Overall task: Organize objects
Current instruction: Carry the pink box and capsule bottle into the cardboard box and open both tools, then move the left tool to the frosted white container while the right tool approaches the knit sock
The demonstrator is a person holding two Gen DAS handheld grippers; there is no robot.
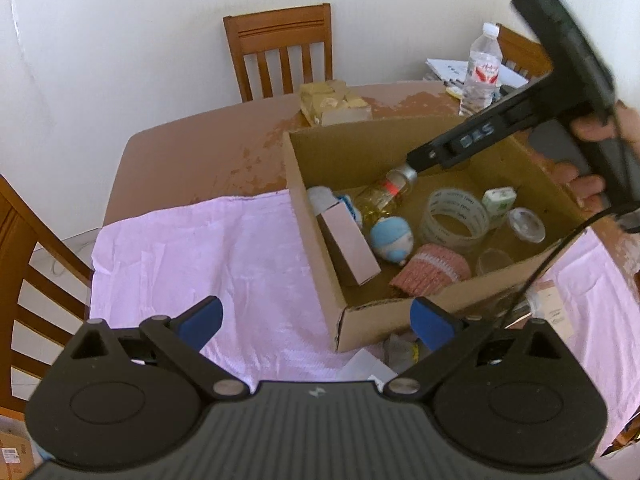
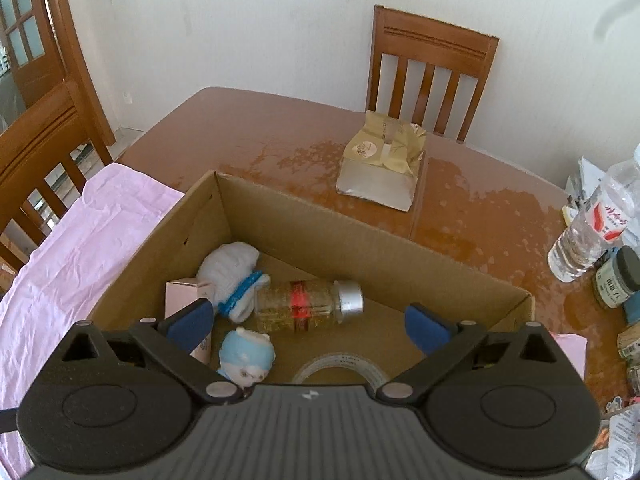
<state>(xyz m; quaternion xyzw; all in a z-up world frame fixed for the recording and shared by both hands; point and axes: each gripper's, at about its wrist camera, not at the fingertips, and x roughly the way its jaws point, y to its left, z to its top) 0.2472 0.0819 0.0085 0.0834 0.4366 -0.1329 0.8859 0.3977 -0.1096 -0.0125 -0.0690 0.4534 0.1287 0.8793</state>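
An open cardboard box [image 1: 372,322] [image 2: 360,248] stands on the table. In it lie a glass bottle [image 1: 384,196] [image 2: 304,304] with a silver cap and red band, a white sock [image 2: 230,268], a pink carton [image 1: 348,244], a blue-and-white figurine [image 1: 390,238] [image 2: 248,354], a tape roll [image 1: 456,218], a pink knitted piece [image 1: 432,274] and small clear containers [image 1: 526,224]. My right gripper [image 2: 308,325] [image 1: 416,160] hangs open over the box; the bottle lies on the floor below, between its blue pads. My left gripper [image 1: 316,324] is open and empty at the box's near corner.
A pink cloth [image 1: 208,256] covers the near table; bare brown tabletop [image 2: 280,140] lies beyond. A yellow packet box [image 2: 384,168] sits at the far edge and a water bottle [image 2: 592,232] and jars at the right. Wooden chairs [image 1: 280,48] stand around. Loose packets [image 1: 396,350] lie before the box.
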